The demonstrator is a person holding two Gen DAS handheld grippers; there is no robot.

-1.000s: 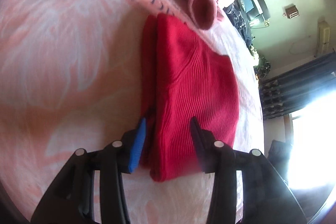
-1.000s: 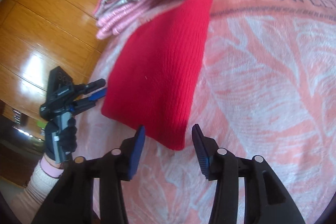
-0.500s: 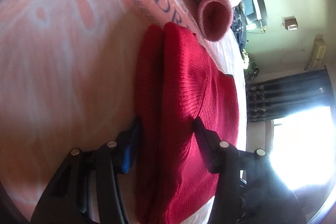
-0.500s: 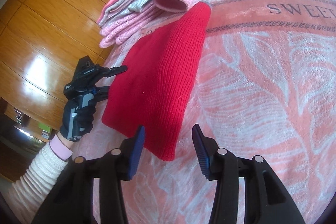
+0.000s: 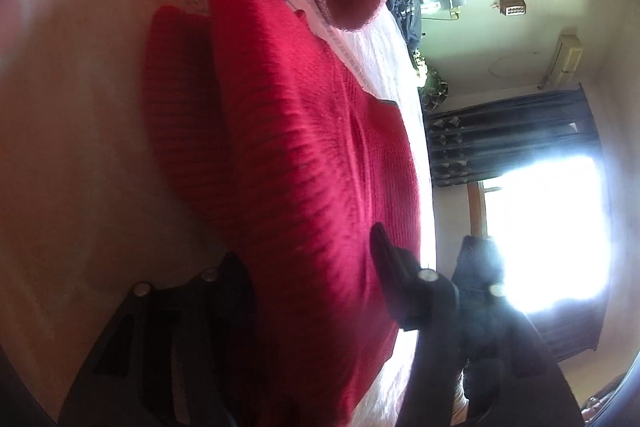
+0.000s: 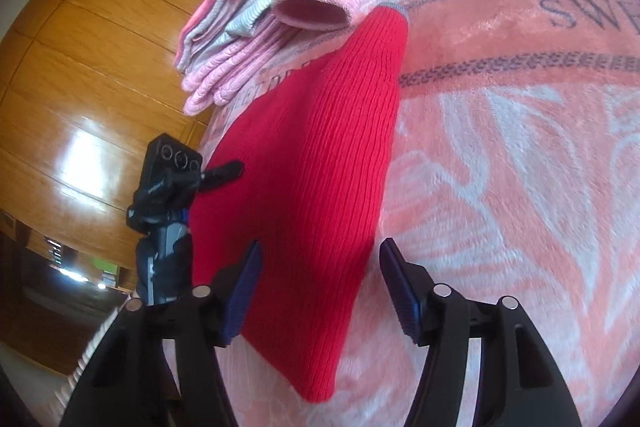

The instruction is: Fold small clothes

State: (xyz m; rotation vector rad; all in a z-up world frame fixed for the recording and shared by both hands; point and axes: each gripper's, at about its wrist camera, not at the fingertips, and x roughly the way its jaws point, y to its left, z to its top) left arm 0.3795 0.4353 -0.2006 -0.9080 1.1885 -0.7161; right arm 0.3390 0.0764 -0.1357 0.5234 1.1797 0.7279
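Both tools have closed in on the red ribbed knit garment (image 6: 320, 163) since a second ago, when each hung back from its edge. Now the right tool (image 6: 318, 291) straddles the garment's near corner with its jaws spread wide, blue pads either side of the cloth and not yet pinching. At nine o'clock in the right wrist view, the left tool (image 6: 224, 171) reaches over the garment's far edge; in its own view (image 5: 308, 259) one finger lies on top of the knit and the other is hidden behind the fold, so I cannot tell whether it has gripped.

That garment lies flat on the bed, already doubled, its folded layers showing at ten o'clock in the left view. It looks soft, light and limp, likely to sag and stretch, so taking both layers near a corner seems safest.

Beneath it spreads a plush pink-and-white lettered blanket (image 6: 520, 155). Beyond, at twelve o'clock, sits a pile of pink and grey folded clothes (image 6: 280, 7). Farther off are wooden wardrobe doors (image 6: 80, 87) and a dark-curtained bright window (image 5: 552, 219).
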